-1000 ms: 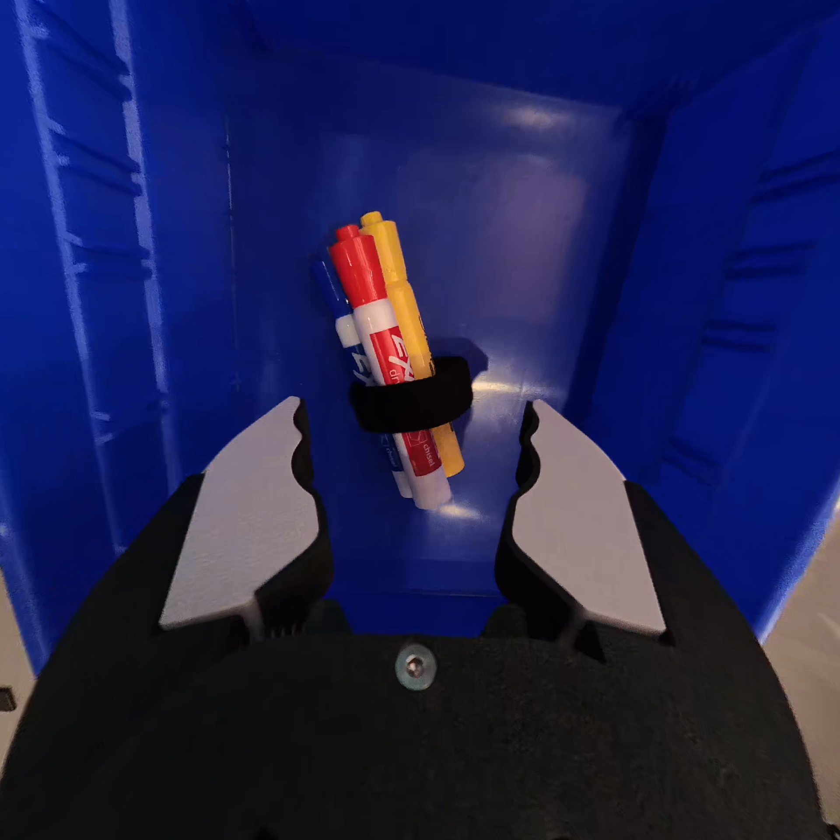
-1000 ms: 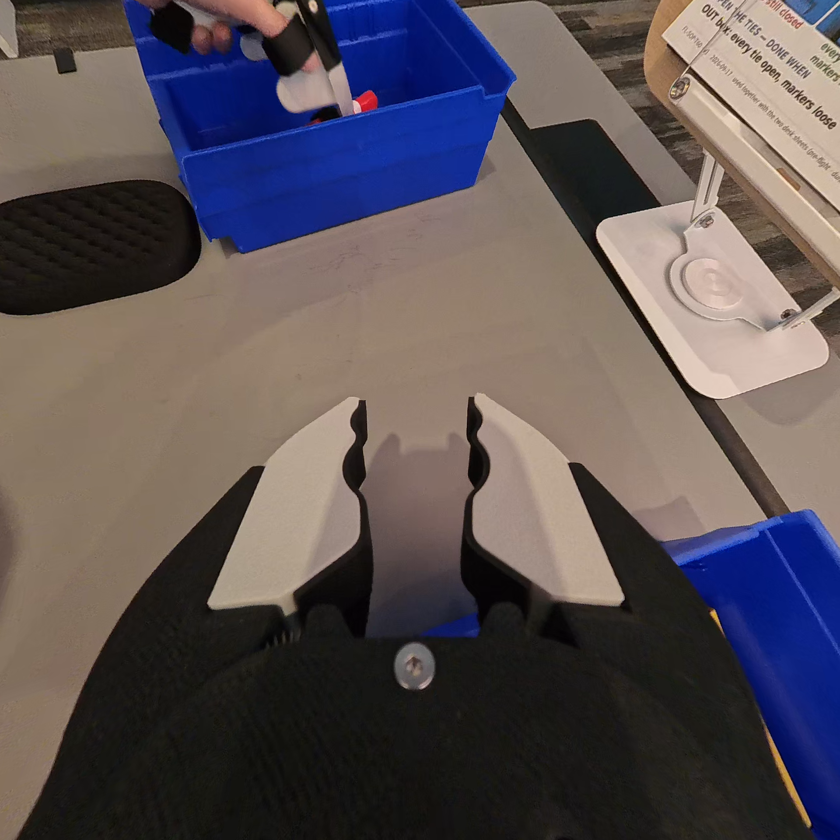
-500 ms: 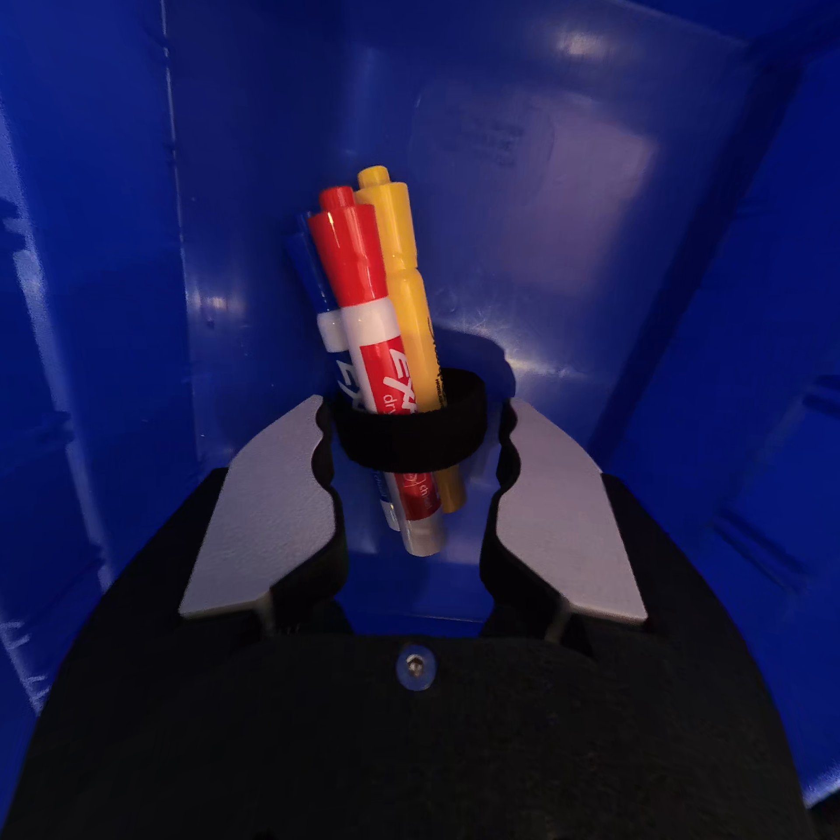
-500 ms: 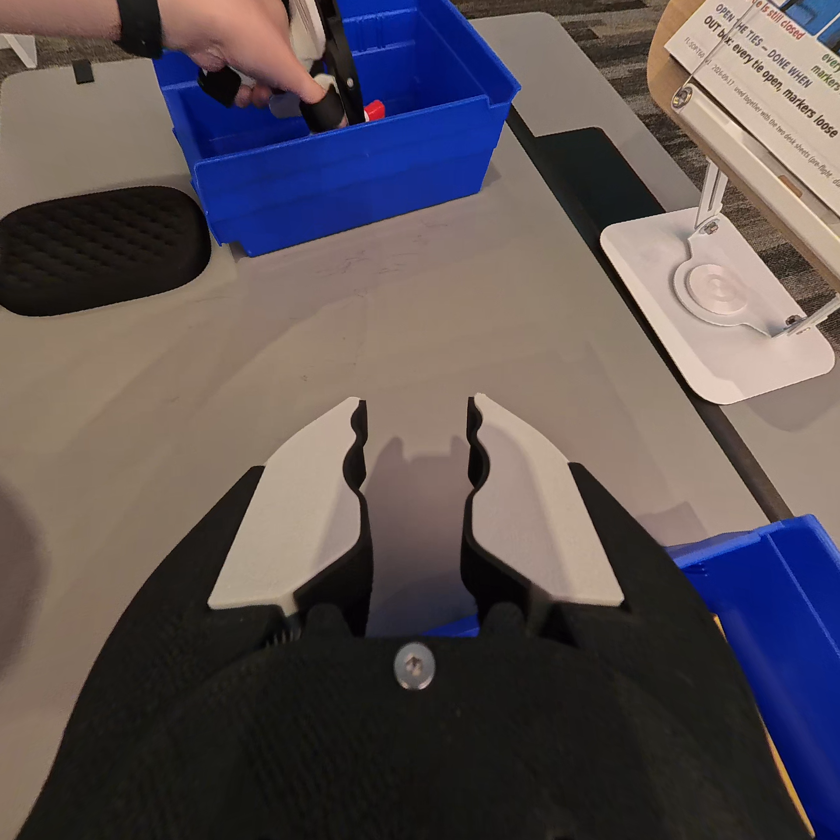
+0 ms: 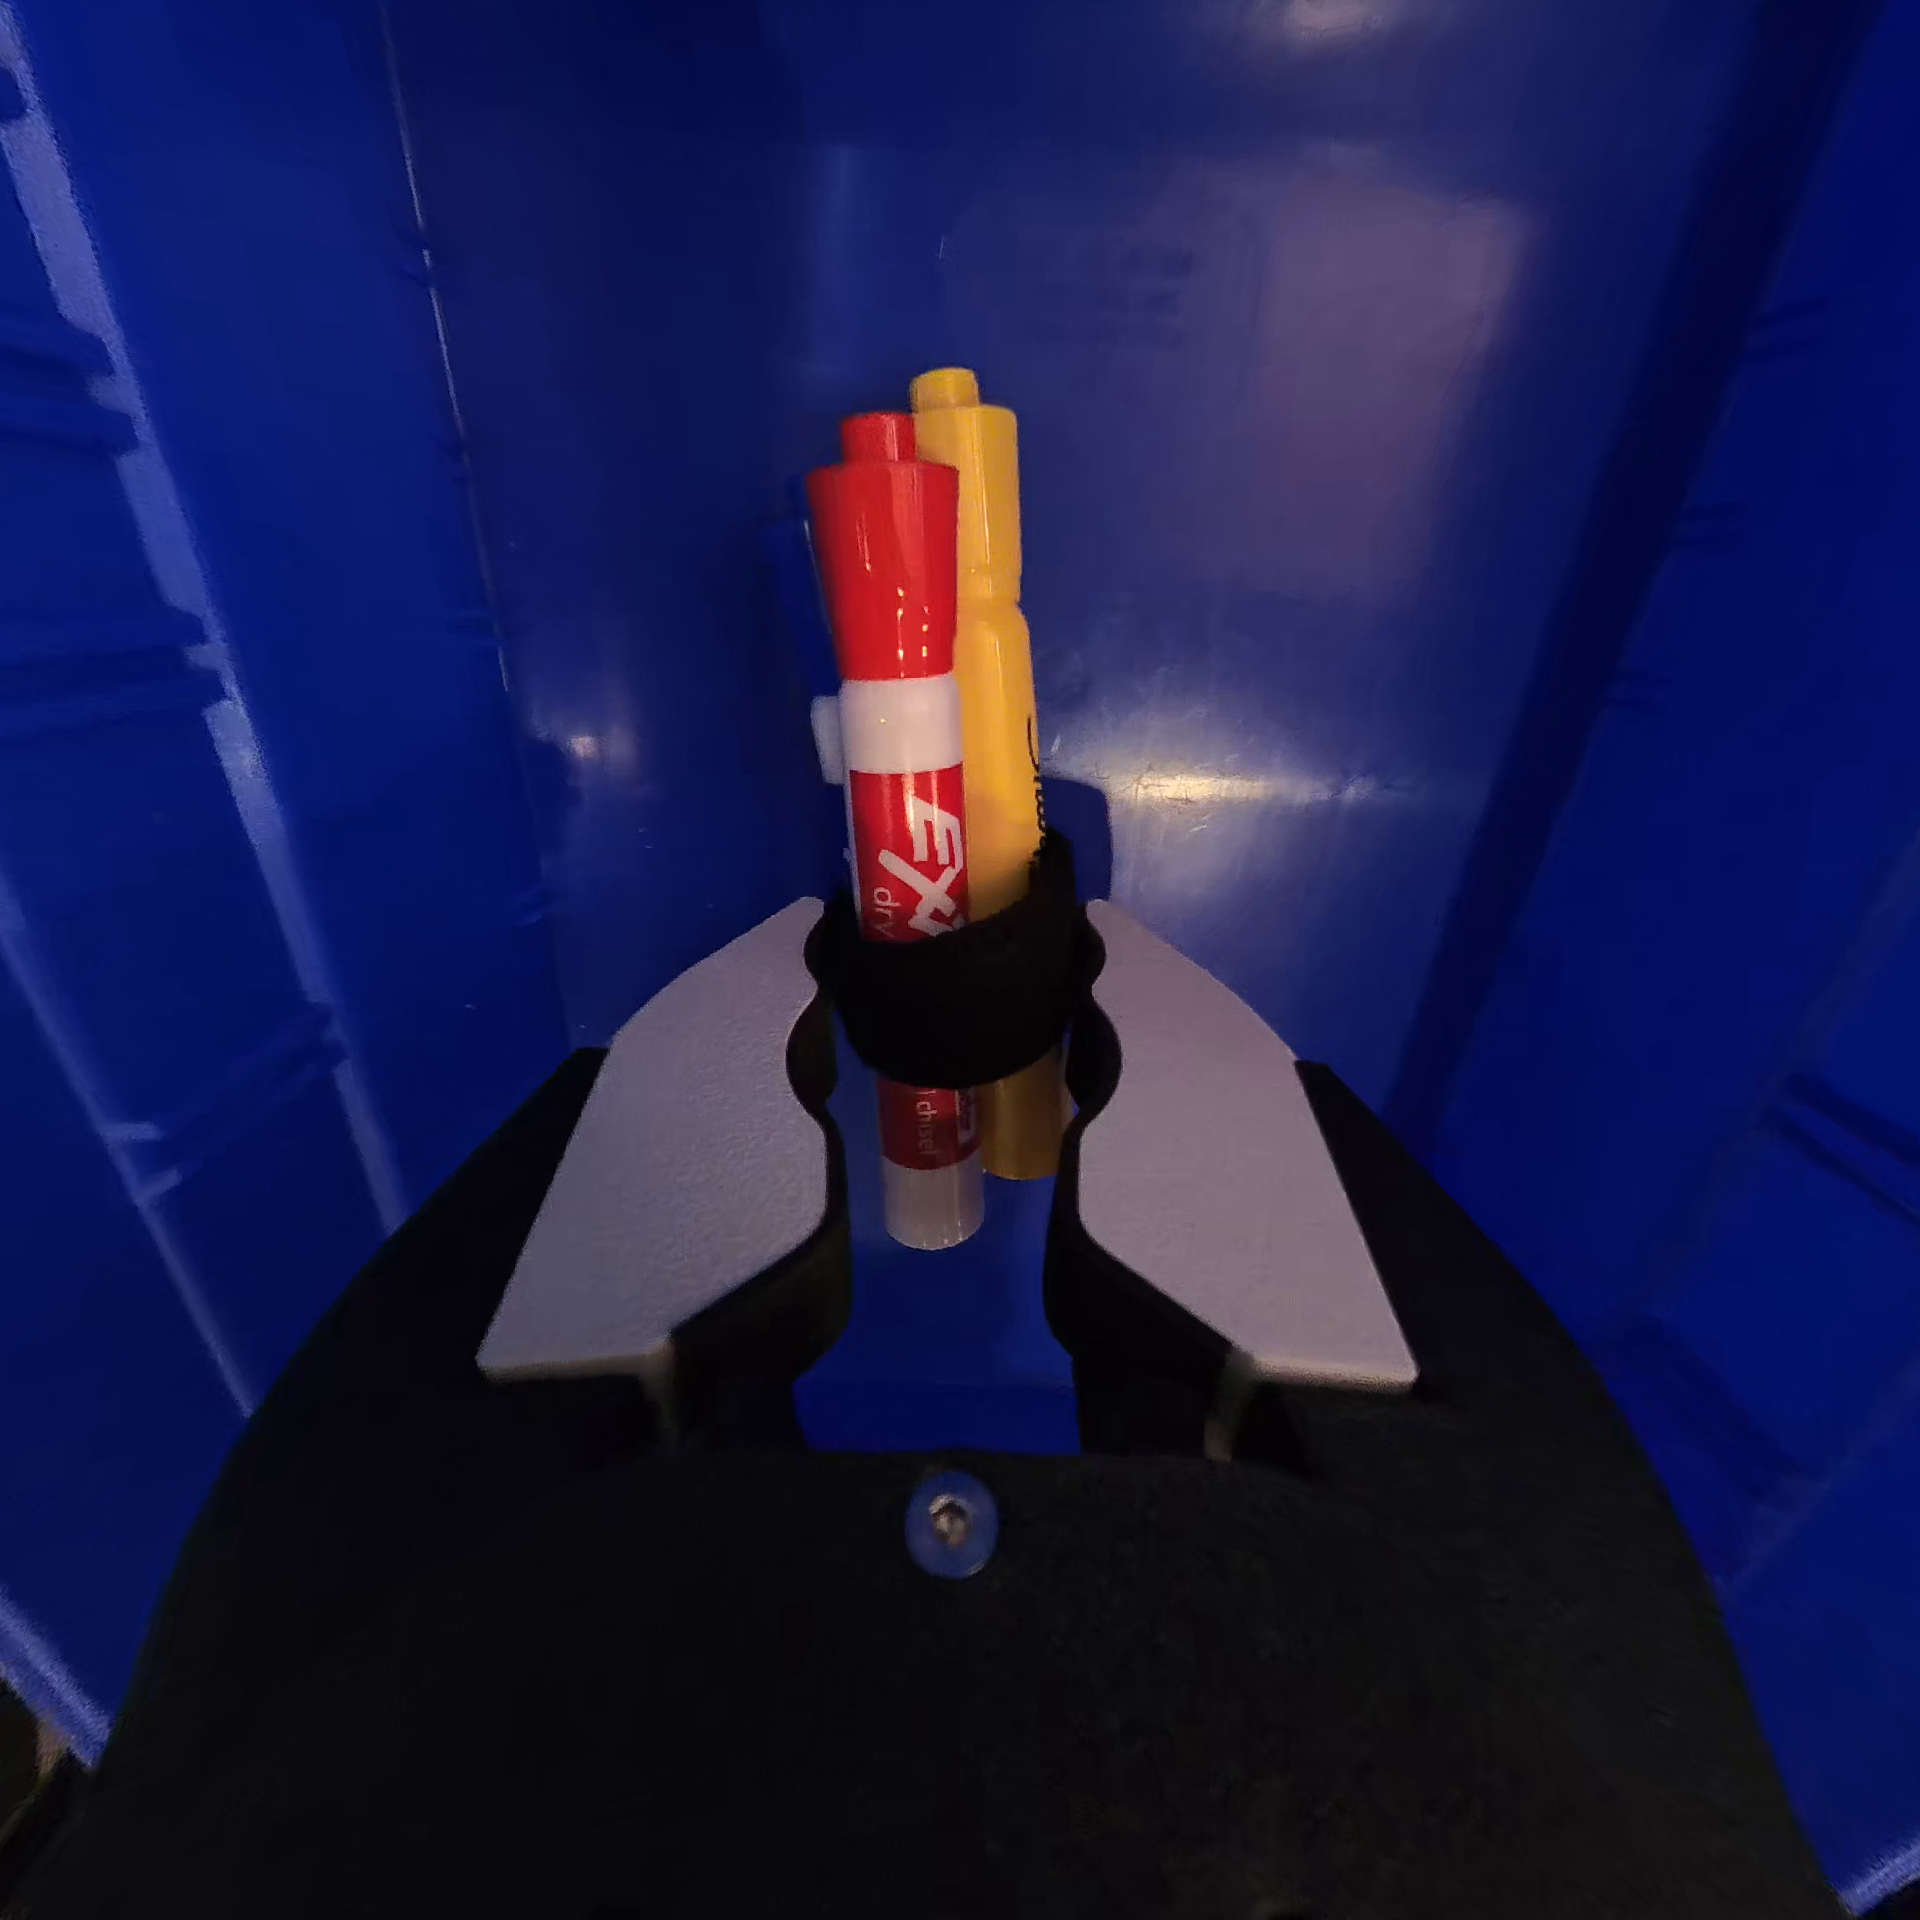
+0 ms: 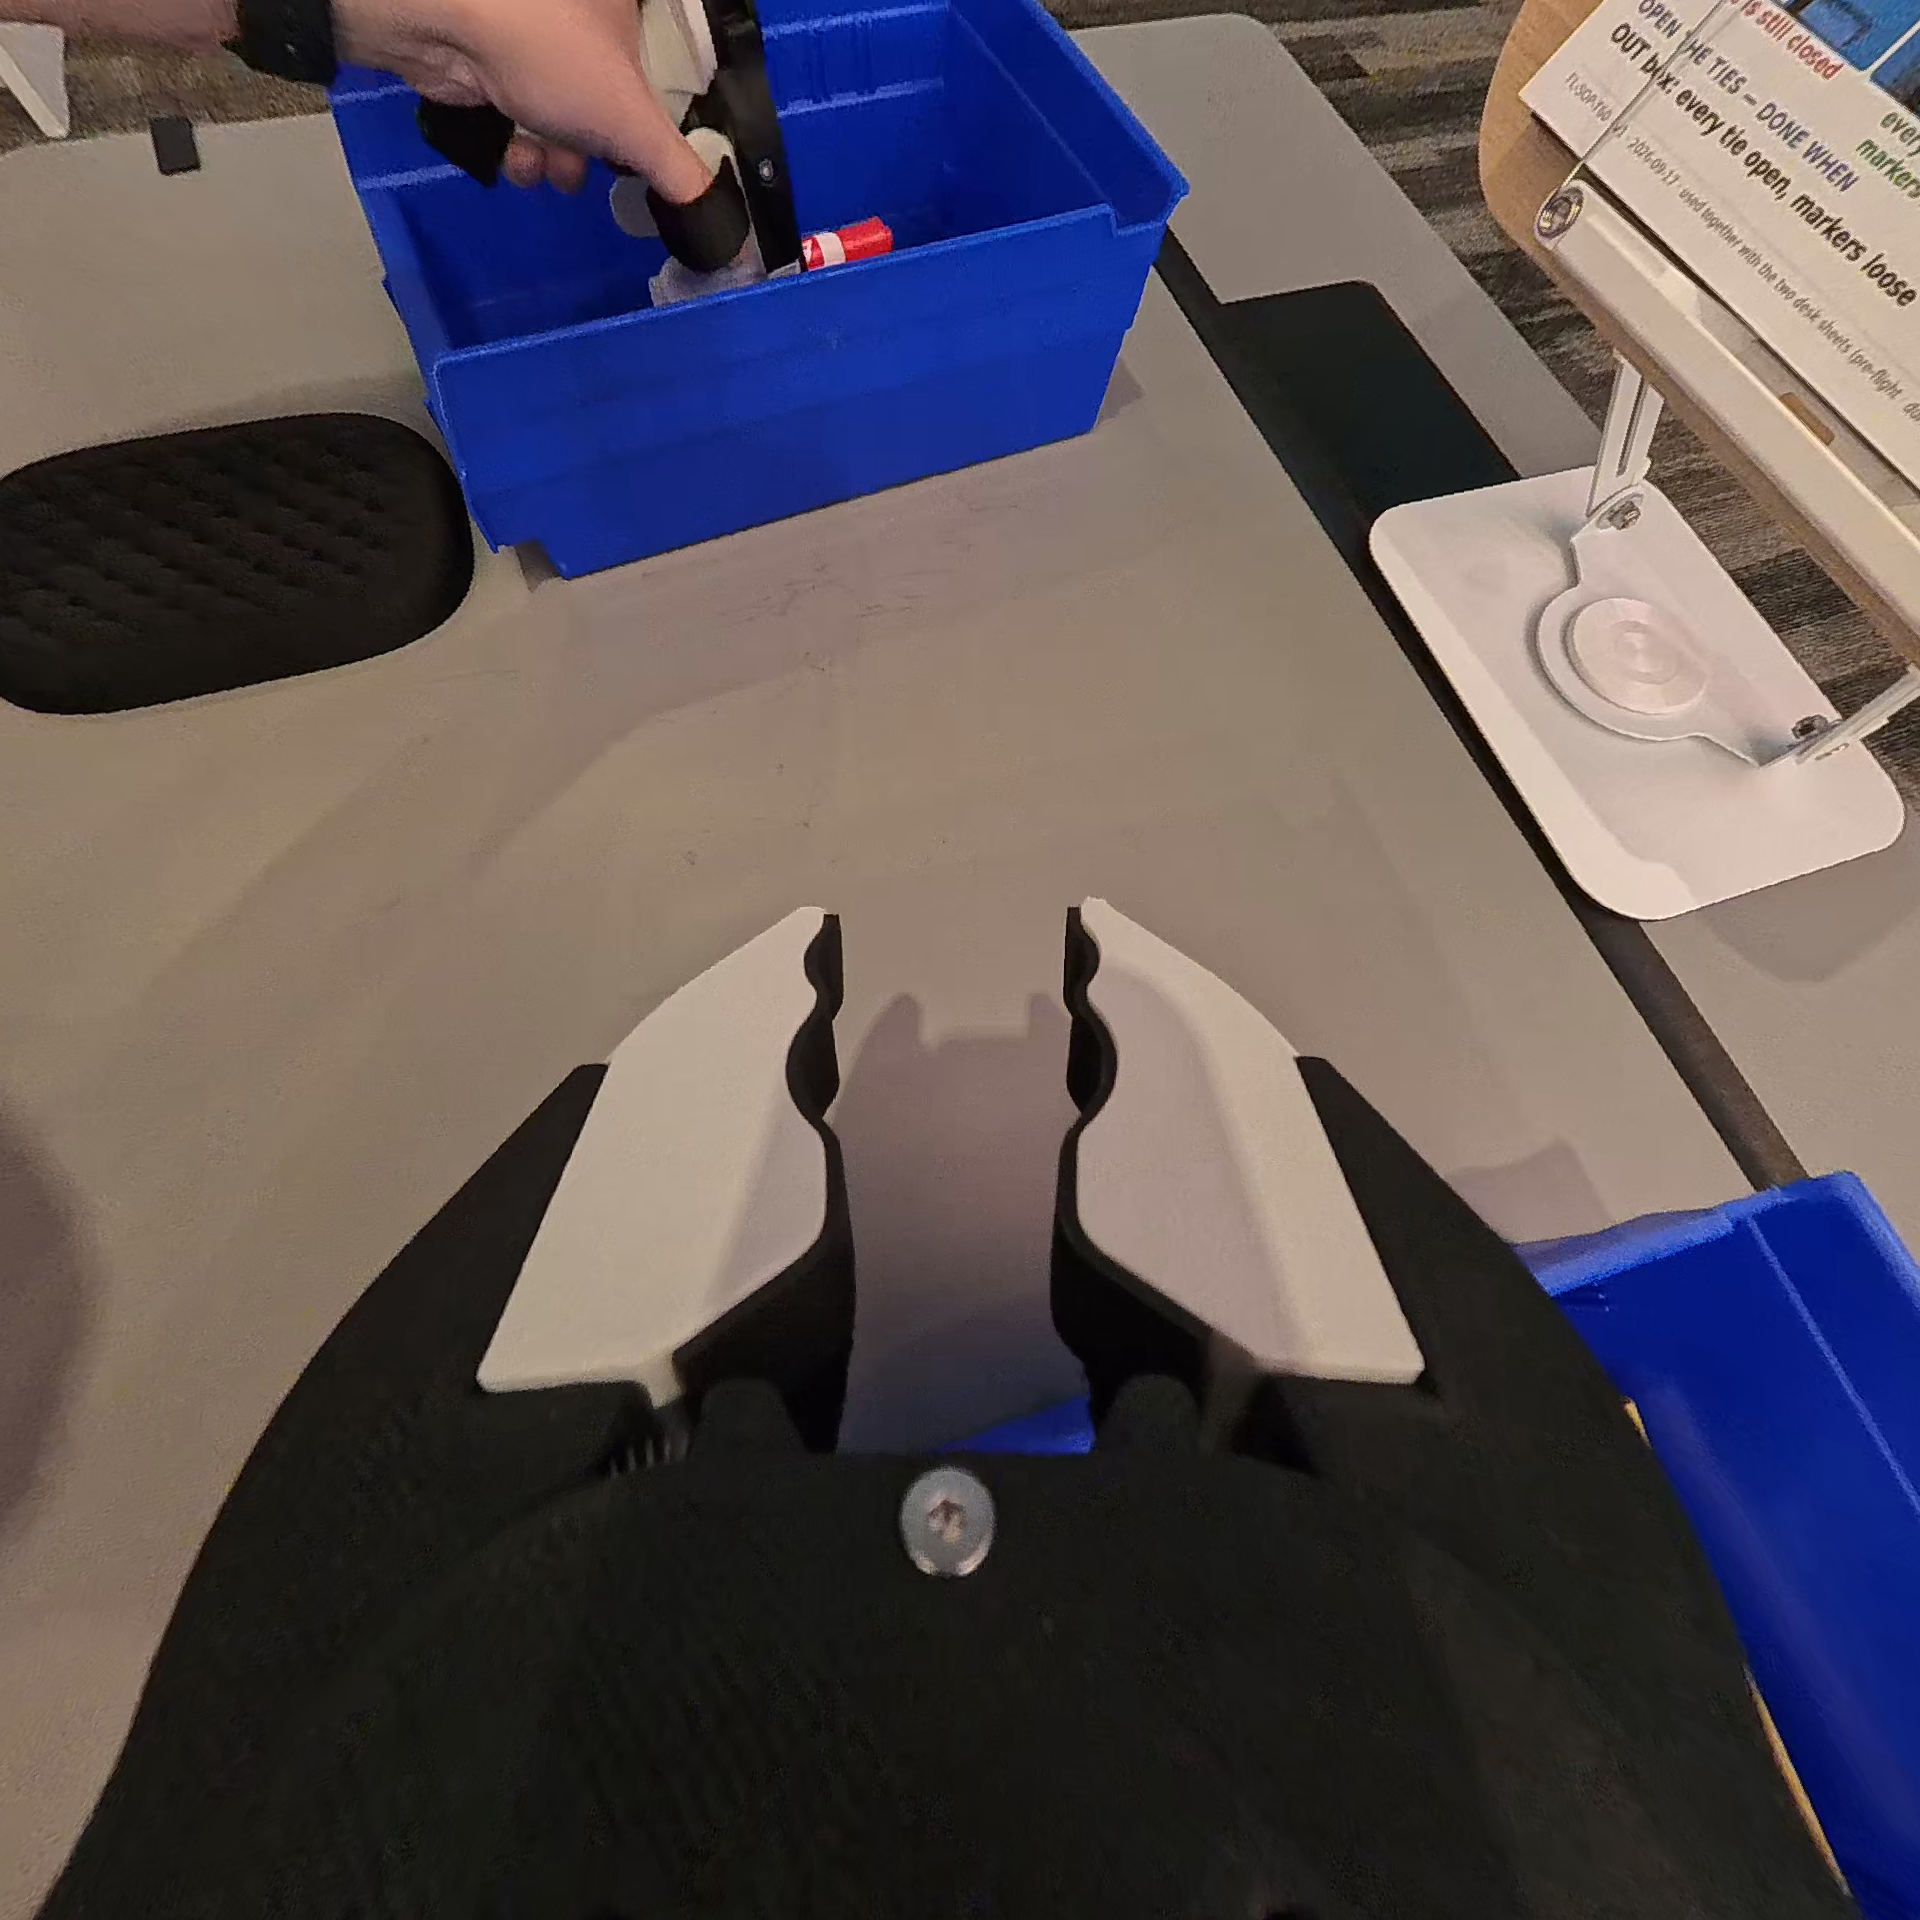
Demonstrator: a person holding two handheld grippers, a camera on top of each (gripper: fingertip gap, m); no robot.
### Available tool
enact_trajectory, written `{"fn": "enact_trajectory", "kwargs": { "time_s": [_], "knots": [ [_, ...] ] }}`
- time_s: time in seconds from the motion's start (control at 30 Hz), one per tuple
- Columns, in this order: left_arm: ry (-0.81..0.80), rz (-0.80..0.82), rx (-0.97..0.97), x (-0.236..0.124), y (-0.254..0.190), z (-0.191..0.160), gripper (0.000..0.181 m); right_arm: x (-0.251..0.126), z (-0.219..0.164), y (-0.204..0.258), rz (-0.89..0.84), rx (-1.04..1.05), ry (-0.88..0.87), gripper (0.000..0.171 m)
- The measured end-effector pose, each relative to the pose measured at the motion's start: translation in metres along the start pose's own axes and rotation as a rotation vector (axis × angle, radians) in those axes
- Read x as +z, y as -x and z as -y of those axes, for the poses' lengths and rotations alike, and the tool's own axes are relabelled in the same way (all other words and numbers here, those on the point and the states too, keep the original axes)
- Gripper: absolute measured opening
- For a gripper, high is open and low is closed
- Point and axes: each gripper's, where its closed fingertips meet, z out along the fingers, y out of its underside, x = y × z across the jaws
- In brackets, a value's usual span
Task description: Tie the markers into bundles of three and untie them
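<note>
A bundle of markers, a red one (image 5: 899,665), a yellow one (image 5: 992,644) and a blue one mostly hidden behind, is held together by a black strap (image 5: 951,987). It lies inside a blue bin (image 5: 1455,520). My left gripper (image 5: 951,935) is shut on the bundle at the strap. In the right wrist view the left gripper (image 6: 727,208) is down in the far blue bin (image 6: 779,405), with the red marker cap (image 6: 852,241) showing. My right gripper (image 6: 951,935) is open and empty, low over the grey table (image 6: 935,707).
A black textured pad (image 6: 208,551) lies left of the far bin. A white stand base (image 6: 1631,707) with a tilted sign board (image 6: 1714,177) stands at the right. A second blue bin (image 6: 1787,1403) sits at the near right. A person's hand (image 6: 520,73) holds the left gripper.
My left gripper moved down onto the bundle and closed on it at the black strap. My right gripper stayed open, and its view shifted slightly.
</note>
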Motion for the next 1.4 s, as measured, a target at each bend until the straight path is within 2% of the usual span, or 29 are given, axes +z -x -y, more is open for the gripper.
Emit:
{"fn": "enact_trajectory", "kwargs": {
  "time_s": [0.27, 0.3, 0.33, 0.37, 0.73, 1.03, 1.2, 1.4],
  "knots": [
    [0.034, -0.015, 0.081, -0.002, 0.006, -0.004, 0.04, 0.001, -0.002, -0.002, -0.002, 0.004, 0.005, 0.042],
    [0.031, -0.018, 0.091, -0.004, 0.007, -0.003, 0.038, 0.001, -0.002, -0.002, -0.003, 0.005, 0.004, 0.042],
    [0.023, -0.009, 0.106, -0.006, 0.01, -0.002, 0.025, 0.0, -0.002, -0.002, -0.003, 0.005, 0.005, 0.041],
    [-0.002, -0.01, 0.113, -0.009, 0.011, 0.001, 0.024, 0.0, -0.002, -0.002, -0.003, 0.005, 0.006, 0.041],
    [0.064, -0.038, 0.189, -0.011, 0.018, -0.012, 0.024, 0.002, -0.004, -0.002, -0.002, 0.002, 0.015, 0.041],
    [0.098, -0.053, 0.271, -0.028, 0.018, -0.02, 0.024, 0.003, -0.006, -0.004, -0.003, 0.012, 0.015, 0.041],
    [0.106, -0.075, 0.345, -0.056, 0.003, -0.022, 0.024, 0.003, -0.006, -0.005, -0.007, 0.013, 0.013, 0.041],
    [0.069, -0.091, 0.507, -0.122, -0.038, -0.017, 0.024, 0.005, -0.008, -0.006, -0.008, 0.018, 0.019, 0.041]
  ]
}}
